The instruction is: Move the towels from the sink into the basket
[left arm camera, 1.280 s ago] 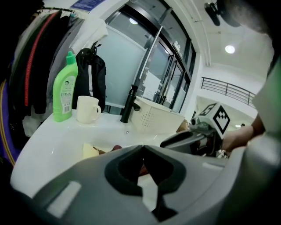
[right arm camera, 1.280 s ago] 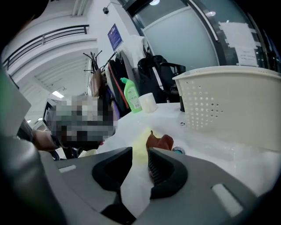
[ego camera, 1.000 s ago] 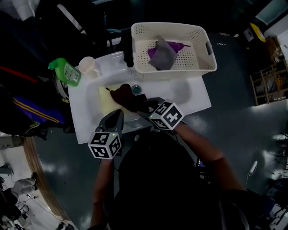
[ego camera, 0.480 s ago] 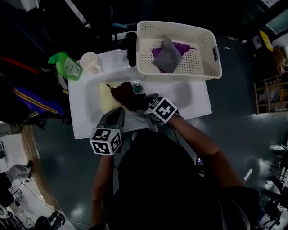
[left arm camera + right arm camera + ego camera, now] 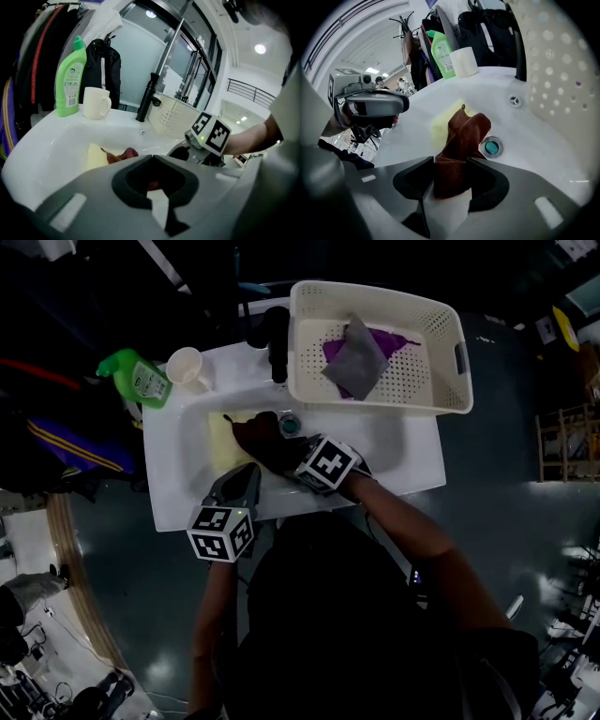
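A bunched brown towel (image 5: 255, 435) lies in the white sink (image 5: 375, 442) on top of a flat pale yellow towel (image 5: 220, 442), next to the drain (image 5: 289, 424). My right gripper (image 5: 286, 457) reaches down into the basin. In the right gripper view its jaws (image 5: 451, 161) have just been opening and stand apart around the near end of the brown towel (image 5: 464, 136), not pressing it. My left gripper (image 5: 246, 470) hovers at the sink's front edge, shut and empty (image 5: 151, 158). The cream basket (image 5: 305, 352) behind the sink holds a grey towel (image 5: 356, 360) and a purple one (image 5: 394, 338).
A black faucet (image 5: 277, 343) stands between sink and basket. A green bottle (image 5: 141, 381) and a white mug (image 5: 186, 367) sit on the sink's back left corner. Dark bags and coats hang to the left.
My right gripper has dropped further into the basin, onto the brown towel's near end. The left gripper has barely shifted. Both towels lie where they were.
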The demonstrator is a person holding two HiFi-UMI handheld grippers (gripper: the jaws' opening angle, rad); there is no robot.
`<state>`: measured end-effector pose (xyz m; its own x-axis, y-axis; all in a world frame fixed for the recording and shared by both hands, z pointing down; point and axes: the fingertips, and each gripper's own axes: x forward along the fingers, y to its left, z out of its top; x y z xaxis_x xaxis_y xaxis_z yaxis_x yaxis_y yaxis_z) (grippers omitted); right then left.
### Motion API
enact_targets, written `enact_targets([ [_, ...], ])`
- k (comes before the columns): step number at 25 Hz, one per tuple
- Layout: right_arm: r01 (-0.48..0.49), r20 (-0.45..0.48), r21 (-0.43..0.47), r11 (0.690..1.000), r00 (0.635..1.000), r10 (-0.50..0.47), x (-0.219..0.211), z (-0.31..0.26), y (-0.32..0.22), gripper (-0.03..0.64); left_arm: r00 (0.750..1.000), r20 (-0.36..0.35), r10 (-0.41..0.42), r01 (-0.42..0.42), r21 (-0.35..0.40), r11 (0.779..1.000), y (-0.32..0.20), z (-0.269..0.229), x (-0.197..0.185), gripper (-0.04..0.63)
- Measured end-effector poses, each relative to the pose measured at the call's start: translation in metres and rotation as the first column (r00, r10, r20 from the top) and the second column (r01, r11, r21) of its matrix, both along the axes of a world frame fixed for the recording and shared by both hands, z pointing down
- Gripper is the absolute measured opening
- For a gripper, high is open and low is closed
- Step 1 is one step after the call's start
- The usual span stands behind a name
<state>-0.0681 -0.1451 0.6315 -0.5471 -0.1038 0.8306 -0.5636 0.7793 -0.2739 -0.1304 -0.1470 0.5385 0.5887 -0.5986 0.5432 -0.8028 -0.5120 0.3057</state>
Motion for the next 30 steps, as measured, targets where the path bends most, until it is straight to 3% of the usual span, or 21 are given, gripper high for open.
enact_targets([
  [10,0.106,-0.054,-0.106,0.989,0.992,-0.112,-0.004,0.016,-0.002,0.218,1.0,-0.009,-0.008,0.008,-0.013,1.0,-0.017,0.003,0.002,0.0],
  [17,0.12,-0.047,-0.169,0.978,0.99,-0.13,-0.007,0.021,0.005,0.133,1.0,-0.003,-0.014,0.014,-0.024,1.0,-0.018,0.008,-0.001,0.0],
  [21,0.144,-0.072,-0.152,0.978,0.985,-0.156,-0.008,0.021,0.007,0.076,1.0,0.001,-0.027,0.027,-0.025,0.999,-0.02,0.008,-0.007,0.0],
  [30,0.129,-0.058,-0.074,0.989,0.989,-0.133,-0.011,0.01,0.005,0.051,0.999,-0.013,-0.046,0.046,-0.011,0.999,-0.019,0.002,-0.014,0.0],
])
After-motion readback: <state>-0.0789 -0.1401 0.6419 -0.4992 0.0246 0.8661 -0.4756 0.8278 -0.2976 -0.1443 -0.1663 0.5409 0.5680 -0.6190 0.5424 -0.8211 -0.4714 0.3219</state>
